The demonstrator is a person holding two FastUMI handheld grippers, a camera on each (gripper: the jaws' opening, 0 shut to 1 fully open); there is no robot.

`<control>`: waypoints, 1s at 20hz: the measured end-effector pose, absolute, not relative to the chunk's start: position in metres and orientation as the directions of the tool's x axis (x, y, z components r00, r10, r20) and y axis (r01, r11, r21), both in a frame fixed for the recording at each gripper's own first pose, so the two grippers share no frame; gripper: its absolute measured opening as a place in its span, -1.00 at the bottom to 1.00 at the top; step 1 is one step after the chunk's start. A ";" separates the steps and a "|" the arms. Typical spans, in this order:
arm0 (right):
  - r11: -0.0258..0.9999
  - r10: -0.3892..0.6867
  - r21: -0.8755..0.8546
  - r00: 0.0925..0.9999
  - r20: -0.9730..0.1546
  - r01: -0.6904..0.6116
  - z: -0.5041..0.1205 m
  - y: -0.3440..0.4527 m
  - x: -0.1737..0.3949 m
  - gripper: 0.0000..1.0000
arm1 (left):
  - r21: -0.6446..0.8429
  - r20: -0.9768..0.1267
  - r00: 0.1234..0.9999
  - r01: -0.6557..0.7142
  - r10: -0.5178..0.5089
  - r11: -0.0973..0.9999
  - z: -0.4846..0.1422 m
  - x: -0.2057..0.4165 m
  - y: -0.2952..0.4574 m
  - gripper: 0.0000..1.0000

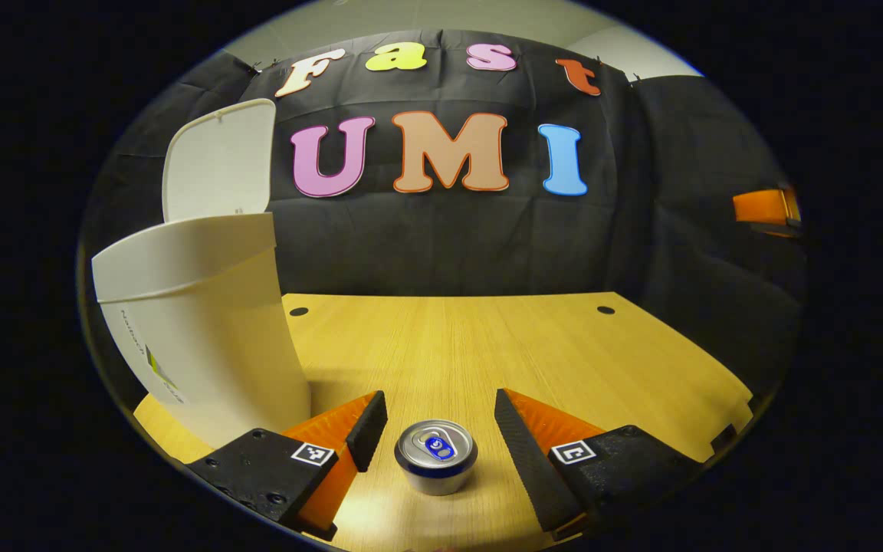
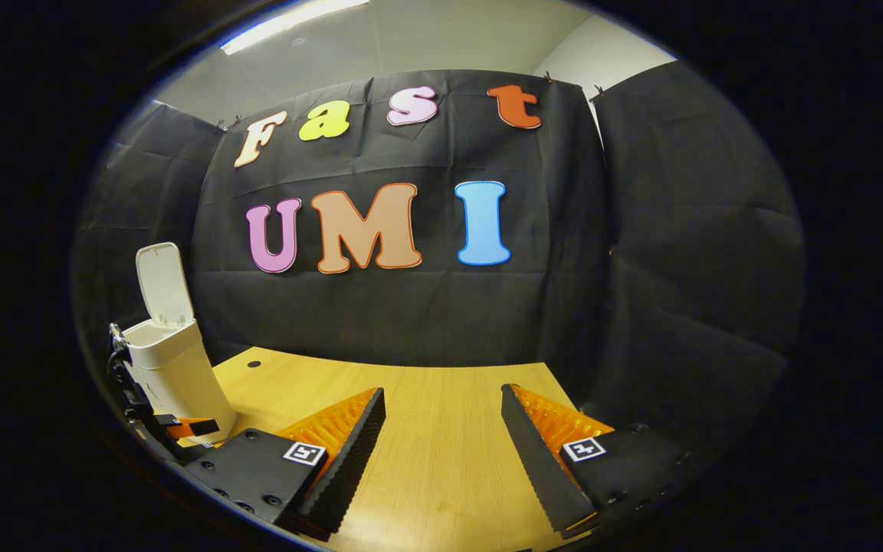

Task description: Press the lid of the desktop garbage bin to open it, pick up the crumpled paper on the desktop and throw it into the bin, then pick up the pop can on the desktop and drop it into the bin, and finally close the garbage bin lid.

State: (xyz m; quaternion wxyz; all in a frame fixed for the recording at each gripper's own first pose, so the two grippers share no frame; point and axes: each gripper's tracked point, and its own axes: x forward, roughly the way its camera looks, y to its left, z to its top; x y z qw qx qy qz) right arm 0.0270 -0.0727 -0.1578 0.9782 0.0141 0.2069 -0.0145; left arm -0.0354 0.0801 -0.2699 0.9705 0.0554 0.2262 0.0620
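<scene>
A silver pop can [image 1: 435,456] stands upright on the wooden desktop [image 1: 487,345], seen from above with its tab on top. My left gripper [image 1: 438,437] is open, one finger on each side of the can with a gap to both. The white garbage bin [image 1: 196,322] stands just left of it, its lid [image 1: 219,157] swung up. In the right gripper view the same bin [image 2: 173,368] is far off at the left with its lid [image 2: 162,282] raised. My right gripper [image 2: 441,437] is open over bare desktop [image 2: 441,460], nothing between its fingers.
Part of the left gripper [image 2: 173,425] shows beside the bin in the right gripper view. Part of the other gripper [image 1: 767,207] shows at the far right of the left gripper view. Two small dark holes [image 1: 605,310] sit near the desktop's back edge.
</scene>
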 end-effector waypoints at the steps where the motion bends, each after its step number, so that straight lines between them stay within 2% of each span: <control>1: 0.999 -0.030 0.008 0.913 -0.407 0.037 -0.157 -0.076 0.025 0.92 | 0.135 -0.448 0.881 -0.101 0.152 0.986 -0.279 -0.036 0.081 0.75; 8: 0.999 -0.048 -0.034 0.906 -0.420 0.037 -0.161 -0.085 0.018 0.92 | 0.189 -0.559 0.808 -0.094 0.186 0.977 -0.338 -0.050 0.087 0.78; 13: 0.999 -0.035 -0.037 0.904 -0.426 0.021 -0.164 -0.080 0.019 0.92 | 0.207 -0.579 0.794 -0.079 0.188 0.975 -0.343 -0.053 0.090 0.77; 14: 0.999 -0.030 -0.036 0.905 -0.424 0.017 -0.165 -0.078 0.020 0.92 | 0.202 -0.567 0.804 -0.077 0.181 0.976 -0.333 -0.051 0.089 0.57; 18: 1.000 0.000 -0.016 0.912 -0.411 -0.007 -0.164 -0.065 0.026 0.89 | 0.211 -0.450 0.880 -0.059 0.150 0.976 -0.257 -0.023 0.084 0.54; 20: 1.000 0.021 -0.003 0.913 -0.407 -0.024 -0.167 -0.057 0.028 0.93 | 0.208 -0.365 0.919 -0.074 0.147 0.975 -0.208 -0.006 0.086 0.54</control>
